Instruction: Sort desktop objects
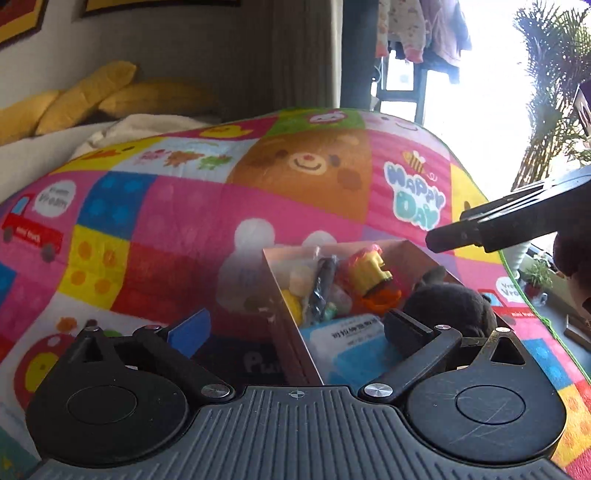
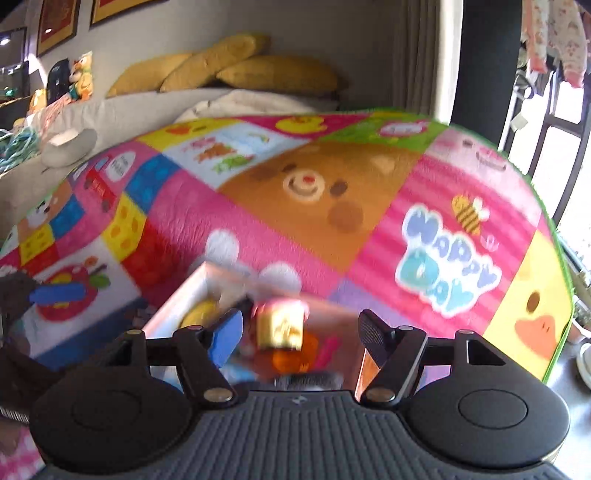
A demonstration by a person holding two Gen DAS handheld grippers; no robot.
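Left hand-held gripper (image 1: pixel 295 325) tilts down, jaws wide, over the box (image 1: pixel 284 280).

The box (image 1: pixel 369 251) is crammed with toys; the patterned mat (image 1: pixel 184 221) beyond and left of it lies bare.

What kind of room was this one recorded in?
Most likely a home living room or play area. A cartoon play mat covers the surface, yellow cushions lie on a sofa behind it, and baby clothes hang by the window. A box of toys sits on the mat.
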